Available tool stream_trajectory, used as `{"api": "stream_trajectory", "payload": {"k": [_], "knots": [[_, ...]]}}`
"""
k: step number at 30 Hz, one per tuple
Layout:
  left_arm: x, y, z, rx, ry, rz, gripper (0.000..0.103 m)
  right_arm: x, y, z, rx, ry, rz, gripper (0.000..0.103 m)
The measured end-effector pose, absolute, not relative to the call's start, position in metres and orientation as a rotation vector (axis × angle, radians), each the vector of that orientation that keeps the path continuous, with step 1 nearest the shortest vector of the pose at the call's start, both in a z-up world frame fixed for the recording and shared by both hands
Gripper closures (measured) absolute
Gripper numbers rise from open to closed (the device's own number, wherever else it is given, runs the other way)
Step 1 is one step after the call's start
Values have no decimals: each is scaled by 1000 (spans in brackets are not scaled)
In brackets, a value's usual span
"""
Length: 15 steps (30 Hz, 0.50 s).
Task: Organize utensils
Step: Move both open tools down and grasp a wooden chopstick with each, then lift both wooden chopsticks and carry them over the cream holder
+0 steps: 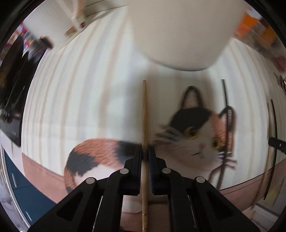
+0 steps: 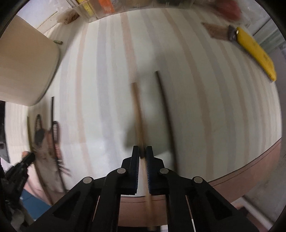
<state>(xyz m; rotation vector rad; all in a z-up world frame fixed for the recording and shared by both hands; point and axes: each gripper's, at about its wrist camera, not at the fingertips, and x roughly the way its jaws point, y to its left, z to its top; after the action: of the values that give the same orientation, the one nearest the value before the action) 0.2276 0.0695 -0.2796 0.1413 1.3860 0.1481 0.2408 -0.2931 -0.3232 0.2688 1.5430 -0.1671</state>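
Note:
My left gripper (image 1: pixel 145 149) is shut on a light wooden chopstick (image 1: pixel 144 114) that points forward toward a cream holder cup (image 1: pixel 182 30) standing on the striped table. A cat-print cloth pouch (image 1: pixel 196 141) lies just right of it, with dark chopsticks (image 1: pixel 225 100) on it. My right gripper (image 2: pixel 142 150) is shut on another light wooden chopstick (image 2: pixel 136 110), held above the table. A dark chopstick (image 2: pixel 165 114) lies on the table just right of it. The cream cup (image 2: pixel 25 71) shows at the left of the right wrist view.
A yellow utility knife (image 2: pixel 253 51) and a brown brush head (image 2: pixel 214 30) lie at the far right of the table. The table's brown front edge (image 2: pixel 250 171) curves close below. Clutter lines the back edge (image 2: pixel 100 7). The pouch (image 2: pixel 46 146) lies at the left.

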Motion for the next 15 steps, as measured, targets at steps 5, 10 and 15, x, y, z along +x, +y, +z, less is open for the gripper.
{"api": "stream_trajectory", "payload": {"k": [5, 10, 15], "knots": [[227, 86, -275, 92, 1393, 161, 98, 238, -262, -327, 313, 1583, -112, 96], [228, 91, -273, 106, 1389, 159, 98, 245, -239, -326, 213, 1600, -125, 96], [224, 83, -276, 95, 1381, 153, 98, 246, -221, -324, 137, 1608, -138, 96]]}}
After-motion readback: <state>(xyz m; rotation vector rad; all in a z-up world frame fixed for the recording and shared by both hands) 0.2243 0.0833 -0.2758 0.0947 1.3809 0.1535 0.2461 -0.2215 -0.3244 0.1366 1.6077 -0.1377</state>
